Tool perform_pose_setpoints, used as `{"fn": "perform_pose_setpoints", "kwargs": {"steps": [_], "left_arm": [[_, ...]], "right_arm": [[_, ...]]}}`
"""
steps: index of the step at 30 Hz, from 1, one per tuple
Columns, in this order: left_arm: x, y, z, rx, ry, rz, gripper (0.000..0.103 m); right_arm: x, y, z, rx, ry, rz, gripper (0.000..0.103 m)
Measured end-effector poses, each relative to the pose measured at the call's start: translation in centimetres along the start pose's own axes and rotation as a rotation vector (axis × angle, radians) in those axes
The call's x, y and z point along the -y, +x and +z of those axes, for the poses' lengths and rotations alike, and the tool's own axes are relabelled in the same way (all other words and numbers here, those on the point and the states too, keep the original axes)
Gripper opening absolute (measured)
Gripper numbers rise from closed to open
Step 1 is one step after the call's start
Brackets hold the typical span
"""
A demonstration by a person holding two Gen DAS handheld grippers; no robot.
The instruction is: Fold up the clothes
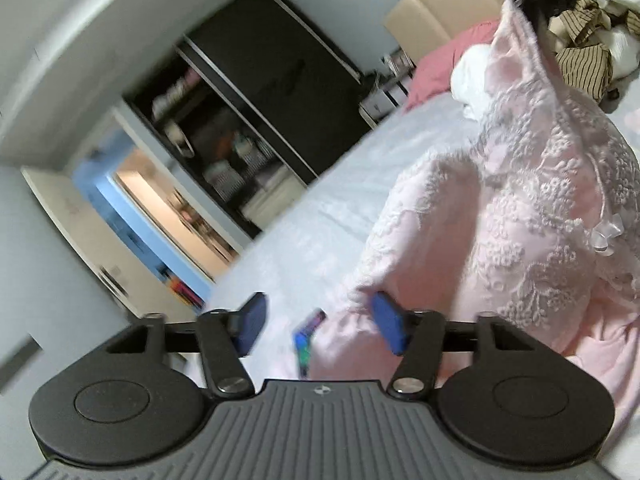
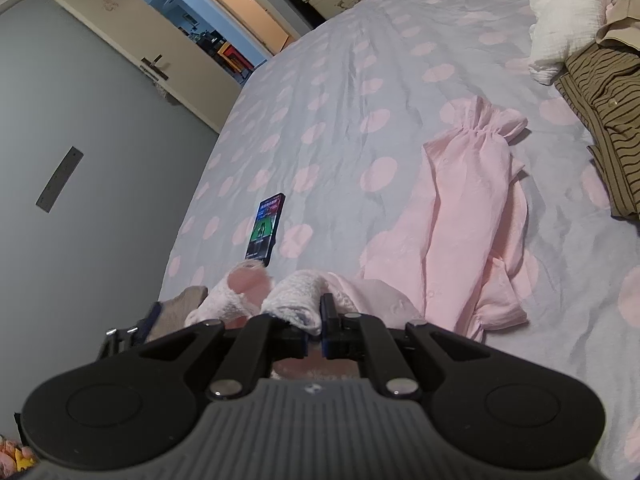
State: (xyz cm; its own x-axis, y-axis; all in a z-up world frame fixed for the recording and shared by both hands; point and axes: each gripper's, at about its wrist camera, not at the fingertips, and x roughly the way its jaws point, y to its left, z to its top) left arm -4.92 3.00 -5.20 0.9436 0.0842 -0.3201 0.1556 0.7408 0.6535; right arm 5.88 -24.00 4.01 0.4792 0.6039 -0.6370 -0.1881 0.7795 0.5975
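Note:
A pink lace garment (image 1: 532, 208) hangs in the left wrist view, held up at its top by my right gripper (image 1: 524, 0), which shows dark and blurred. My left gripper (image 1: 320, 328) is open at the garment's lower edge. Its right blue pad (image 1: 390, 328) is against the fabric, and a bit of hem lies between the fingers. In the right wrist view my right gripper (image 2: 314, 322) is shut on a bunched white-pink lace fold (image 2: 296, 300). The garment's plain pink sleeve (image 2: 472, 220) trails over the bed.
The bed (image 2: 360, 80) has a pale sheet with pink dots. A lit phone (image 2: 264, 228) lies on it near the left edge. A brown striped shirt (image 2: 608, 120) and a white cloth (image 2: 568, 16) sit at the right. A dark wardrobe (image 1: 256, 92) and an open doorway (image 1: 172, 216) lie beyond.

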Motion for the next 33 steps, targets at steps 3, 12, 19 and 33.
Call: {"fn": "perform_pose_setpoints", "kwargs": {"steps": [3,12,19,33], "left_arm": [[0.3,0.3,-0.5,-0.015,0.016,-0.095,0.051],[0.4,0.4,-1.0,0.003,0.085,-0.195,0.067],[-2.2,1.6,-1.4,-0.098,-0.05,-0.368,0.022],[-5.0,-4.7,-1.8,-0.089,-0.019,-0.722,0.001]], "right_arm": [[-0.1,-0.1,-0.1,-0.007,-0.026,-0.002,0.008],[-0.8,-0.9,-1.1,-0.027,-0.147,-0.022,0.008],[-1.8,-2.3,-2.1,-0.043,-0.297,-0.029,0.008],[-3.0,-2.5,-9.4,-0.318,-0.678,-0.004,0.008]]}}
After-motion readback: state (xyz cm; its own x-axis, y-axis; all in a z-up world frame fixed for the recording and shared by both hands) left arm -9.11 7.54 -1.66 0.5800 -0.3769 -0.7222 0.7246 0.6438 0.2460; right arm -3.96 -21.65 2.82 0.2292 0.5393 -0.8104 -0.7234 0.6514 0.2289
